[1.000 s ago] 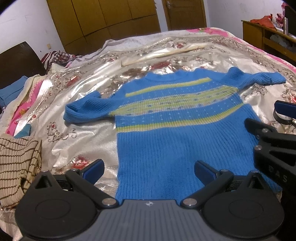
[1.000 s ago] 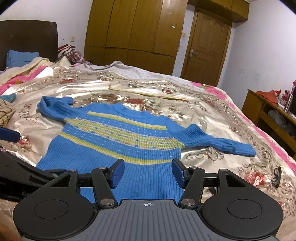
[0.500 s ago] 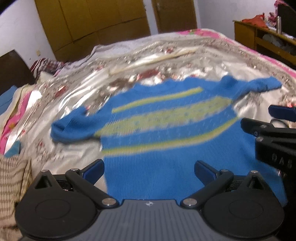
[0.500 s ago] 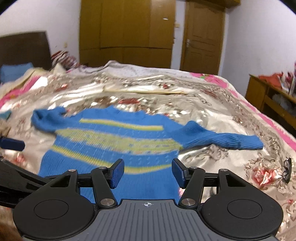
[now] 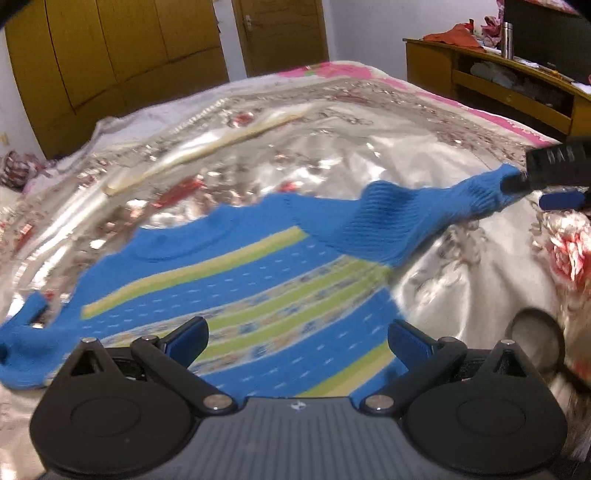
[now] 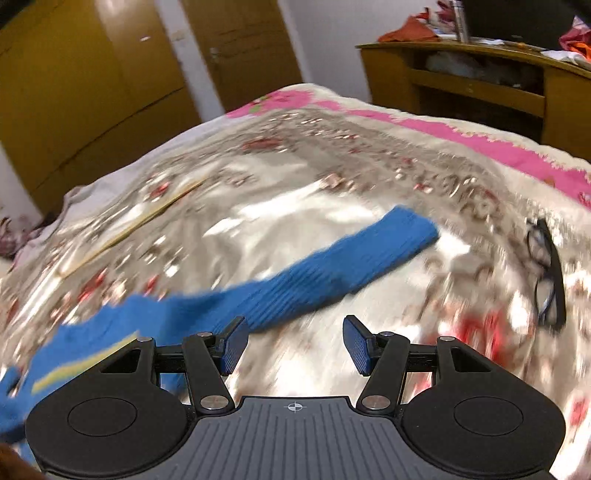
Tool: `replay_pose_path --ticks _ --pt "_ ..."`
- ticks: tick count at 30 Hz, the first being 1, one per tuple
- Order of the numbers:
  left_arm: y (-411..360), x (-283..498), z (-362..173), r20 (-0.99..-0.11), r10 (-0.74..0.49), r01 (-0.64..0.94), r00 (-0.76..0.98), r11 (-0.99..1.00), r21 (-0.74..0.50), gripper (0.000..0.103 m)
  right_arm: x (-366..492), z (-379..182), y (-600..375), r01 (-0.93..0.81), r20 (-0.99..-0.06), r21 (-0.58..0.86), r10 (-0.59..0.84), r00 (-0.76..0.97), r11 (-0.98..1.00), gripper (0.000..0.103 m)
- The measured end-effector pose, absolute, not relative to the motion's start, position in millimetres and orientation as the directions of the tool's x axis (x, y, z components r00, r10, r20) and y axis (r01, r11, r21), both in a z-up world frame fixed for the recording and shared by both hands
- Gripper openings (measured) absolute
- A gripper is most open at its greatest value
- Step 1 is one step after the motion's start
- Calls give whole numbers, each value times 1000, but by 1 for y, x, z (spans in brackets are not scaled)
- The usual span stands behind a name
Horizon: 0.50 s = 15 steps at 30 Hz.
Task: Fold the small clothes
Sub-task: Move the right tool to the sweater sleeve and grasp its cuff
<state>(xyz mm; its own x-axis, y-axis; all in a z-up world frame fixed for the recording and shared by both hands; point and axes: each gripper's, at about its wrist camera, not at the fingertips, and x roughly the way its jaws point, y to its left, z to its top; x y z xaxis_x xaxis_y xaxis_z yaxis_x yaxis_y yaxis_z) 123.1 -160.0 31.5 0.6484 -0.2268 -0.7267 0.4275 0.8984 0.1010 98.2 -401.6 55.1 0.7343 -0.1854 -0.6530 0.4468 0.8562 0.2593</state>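
A blue knitted sweater (image 5: pixel 258 280) with yellow-green stripes lies flat, front up, on a shiny floral bedspread (image 5: pixel 332 155). My left gripper (image 5: pixel 297 339) hovers open over the striped chest with nothing between its fingers. The sweater's right sleeve (image 5: pixel 424 206) stretches out to the right, and its cuff meets my right gripper (image 5: pixel 532 192) at the frame edge. In the blurred right wrist view that sleeve (image 6: pixel 332 273) runs diagonally ahead. My right gripper (image 6: pixel 291 347) is open; the sleeve passes behind its left finger and only bedspread shows between the fingers. The left sleeve (image 5: pixel 22 347) lies at the far left.
Black-framed glasses (image 6: pixel 546 277) lie on the bedspread right of the sleeve; one lens (image 5: pixel 535 332) shows beside my left gripper. A wooden desk (image 6: pixel 480 81) with clothes stands off the bed's right side. A wardrobe (image 5: pixel 110 66) and door (image 5: pixel 280 33) are beyond the bed.
Both grippers moved forward and to the right. The left went from the hem up over the chest. The right swung away from the sweater's body to the right sleeve.
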Motion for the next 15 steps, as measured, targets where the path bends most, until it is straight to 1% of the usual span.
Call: replay_pose_path --ticks 3,6,11,13,14,15 --pt "-174 133 24 -735 -238 426 634 902 75 103 129 58 -421 481 -674 238 -213 707 844 57" --pt "-186 135 19 -731 -241 439 639 894 89 103 158 54 -433 510 -715 239 -206 668 826 57" --pt "-191 135 9 -745 -255 459 616 885 77 103 194 31 -437 551 -795 167 -219 566 818 57" --pt "-187 134 8 -754 -261 458 603 887 59 103 198 23 -439 572 -810 118 -255 528 812 55" --pt "-183 133 8 -754 -267 457 600 888 49 103 196 18 -442 584 -820 110 -258 511 804 50" --pt "-179 132 8 -752 -272 455 600 889 41 103 192 14 -446 591 -828 124 -245 504 797 42"
